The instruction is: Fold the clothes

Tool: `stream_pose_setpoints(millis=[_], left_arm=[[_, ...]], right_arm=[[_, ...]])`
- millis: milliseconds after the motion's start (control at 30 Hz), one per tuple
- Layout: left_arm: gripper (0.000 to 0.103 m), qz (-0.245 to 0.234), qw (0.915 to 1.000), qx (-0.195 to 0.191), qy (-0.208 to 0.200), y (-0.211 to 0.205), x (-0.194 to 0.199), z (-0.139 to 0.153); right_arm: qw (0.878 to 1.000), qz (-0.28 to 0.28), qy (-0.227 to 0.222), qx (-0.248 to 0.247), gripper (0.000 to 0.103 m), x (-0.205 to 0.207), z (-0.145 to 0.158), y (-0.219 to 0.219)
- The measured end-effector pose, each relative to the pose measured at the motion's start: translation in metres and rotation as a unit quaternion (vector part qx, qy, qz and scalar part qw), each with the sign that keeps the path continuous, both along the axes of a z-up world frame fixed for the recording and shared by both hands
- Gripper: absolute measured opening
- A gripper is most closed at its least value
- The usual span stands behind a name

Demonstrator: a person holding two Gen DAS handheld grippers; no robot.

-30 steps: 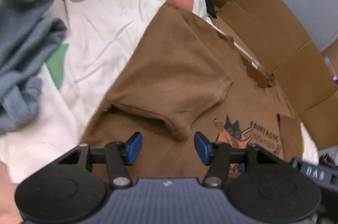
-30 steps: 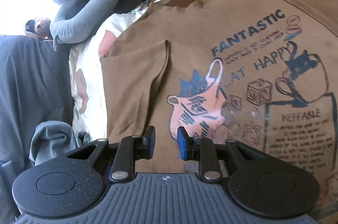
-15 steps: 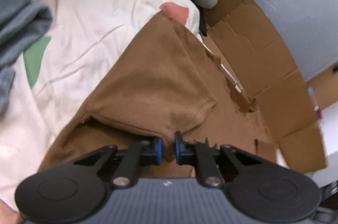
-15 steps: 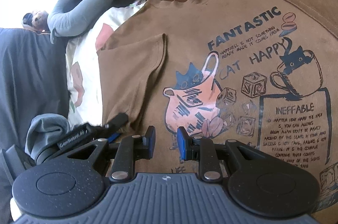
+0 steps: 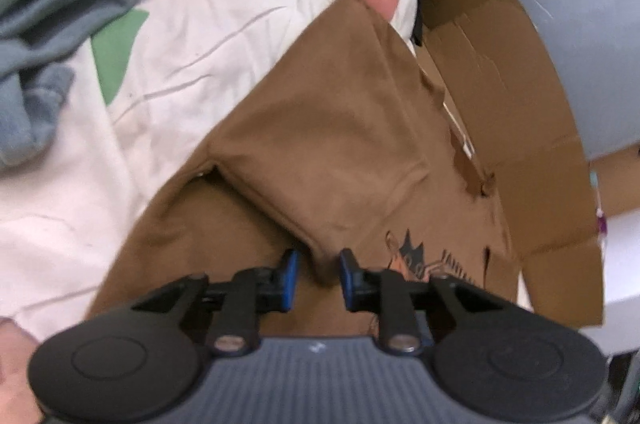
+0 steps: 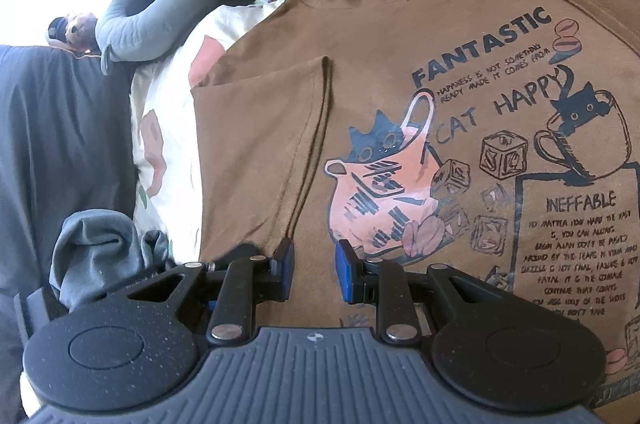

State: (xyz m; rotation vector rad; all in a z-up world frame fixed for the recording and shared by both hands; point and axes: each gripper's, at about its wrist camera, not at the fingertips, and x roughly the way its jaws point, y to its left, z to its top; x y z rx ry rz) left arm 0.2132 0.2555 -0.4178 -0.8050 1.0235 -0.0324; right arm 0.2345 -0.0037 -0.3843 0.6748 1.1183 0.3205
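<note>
The brown T-shirt (image 6: pixel 420 72) lies flat and face up on the patterned white sheet (image 5: pixel 208 36), printed cats and lettering showing, collar toward twelve o'clock in the right wrist view. One sleeve (image 5: pixel 320 152) is folded inward over the chest.

Left hand-held gripper (image 5: pixel 315 278) first: the corner of that folded sleeve hangs right between its blue pads (image 5: pixel 289 276). The jaws have just been easing apart again after a tight squeeze. There is a narrow gap now, and the cloth sits in it; whether the pads still press it I cannot tell, the frame is blurred.

Over to the right hand-held gripper (image 6: pixel 312 274): it hovers above the lower front of the shirt, at six o'clock from the pink cat pot print (image 6: pixel 380 184). Its jaws stand a little apart, with nothing pinched, only shirt fabric showing below the gap.

Round the edges: a crumpled grey-blue garment (image 5: pixel 52 36) lies at ten o'clock in the left view, well clear of the shirt. Flattened cardboard (image 5: pixel 520 128) sits at two o'clock under the collar side, and a grey padded roll (image 6: pixel 160 12) curls at eleven o'clock in the right view.
</note>
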Motion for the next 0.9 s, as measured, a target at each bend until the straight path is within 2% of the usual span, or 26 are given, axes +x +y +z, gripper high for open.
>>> stream_pose_setpoints(millis=[133, 300, 367, 600, 700, 800, 900], left_arm=[[0.023, -0.037, 0.9975, 0.055, -0.023, -0.001, -0.001, 0.017], [0.02, -0.062, 0.9929, 0.079, -0.063, 0.004, 0.013, 0.038], [0.02, -0.07, 0.9887, 0.109, -0.076, 0.004, 0.022, 0.045], [0.02, -0.102, 0.9776, 0.174, -0.062, -0.013, 0.048, 0.031], [0.021, -0.14, 0.9667, 0.209, -0.047, -0.026, 0.046, 0.019], [0.026, -0.178, 0.9536, 0.239, -0.041, -0.034, 0.04, 0.012], [0.043, -0.222, 0.9374, 0.265, -0.043, -0.04, 0.035, 0.015]], right_arm=[[1.0, -0.01, 0.006, 0.008, 0.024, 0.001, -0.004, -0.002], [1.0, 0.005, 0.002, 0.007, 0.024, 0.002, -0.004, 0.005], [1.0, 0.006, 0.004, 0.006, 0.024, 0.002, -0.004, 0.005], [1.0, 0.005, 0.007, 0.004, 0.024, -0.001, -0.001, 0.003], [1.0, 0.003, 0.009, 0.002, 0.024, -0.001, -0.002, 0.0], [1.0, 0.001, 0.013, 0.001, 0.024, -0.002, -0.006, -0.002], [1.0, -0.003, 0.019, 0.001, 0.024, -0.002, -0.009, -0.004]])
